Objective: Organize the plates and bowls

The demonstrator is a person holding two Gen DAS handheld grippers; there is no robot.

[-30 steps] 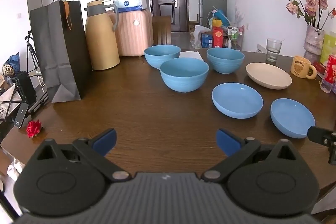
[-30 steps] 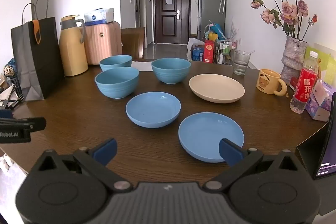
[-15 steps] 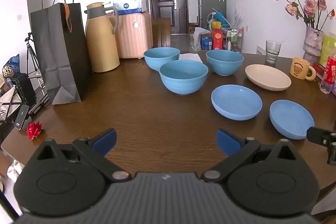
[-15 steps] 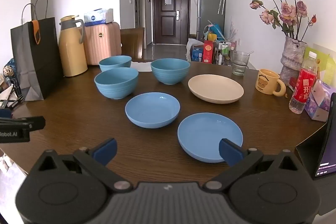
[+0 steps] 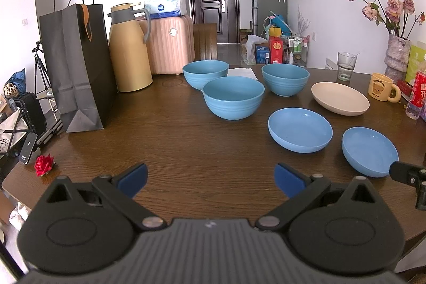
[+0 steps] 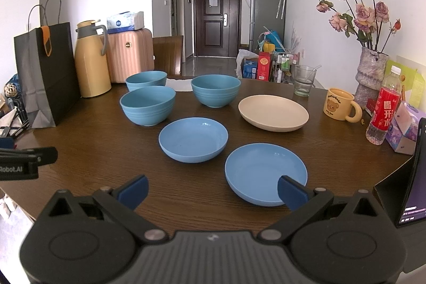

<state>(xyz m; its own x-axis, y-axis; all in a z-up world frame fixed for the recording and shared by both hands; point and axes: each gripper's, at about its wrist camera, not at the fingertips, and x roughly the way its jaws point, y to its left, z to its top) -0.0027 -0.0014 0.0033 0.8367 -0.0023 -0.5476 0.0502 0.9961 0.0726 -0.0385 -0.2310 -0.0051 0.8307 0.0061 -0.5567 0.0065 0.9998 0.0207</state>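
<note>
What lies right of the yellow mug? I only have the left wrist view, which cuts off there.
Observer: Past the red bottle there is a purple tissue box near the table's edge.
Operator: Is the right gripper open?
Observer: Yes. The right gripper is open and empty, and the nearest blue plate lies just ahead of its right finger.

We see bare table (image 5: pixel 165 140) ahead on the left; bowls (image 5: pixel 233 101) and plates (image 6: pixel 265 173) crowd the right.
</note>
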